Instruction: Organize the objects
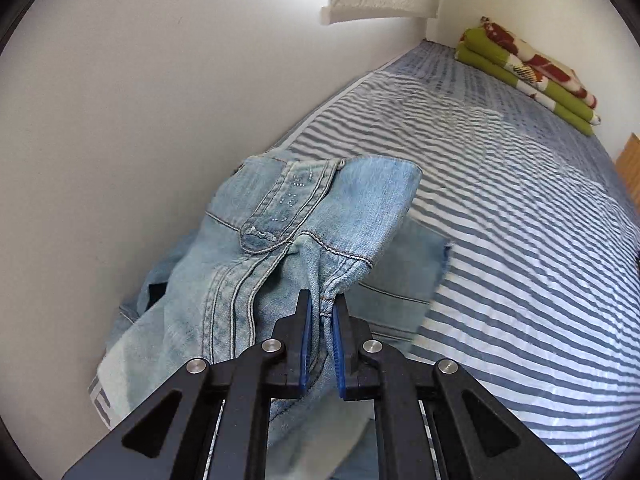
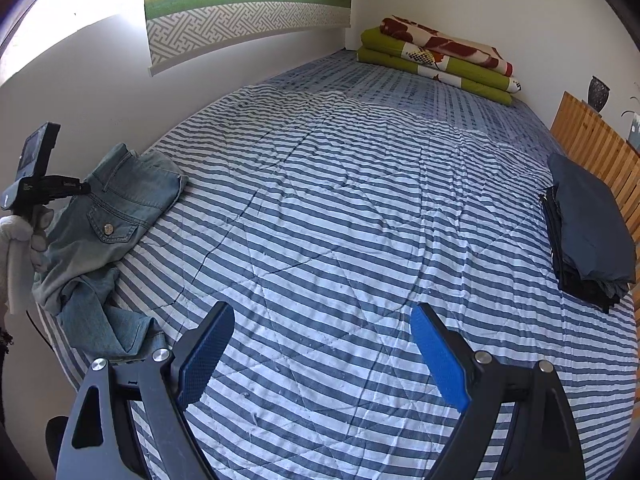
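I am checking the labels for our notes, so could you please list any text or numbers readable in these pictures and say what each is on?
Nothing can be read with confidence.
Jeans: a row of studs on the flap, which may form letters, illegible.
Left gripper: small white print on its black body, too small to read.
Wall hanging: pattern and picture only, no words.

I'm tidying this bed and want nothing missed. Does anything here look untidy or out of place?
Yes: the light denim jeans lie rumpled at the bed's wall-side edge, pinched by the left gripper. The dark clothes and green blankets sit neatly folded.
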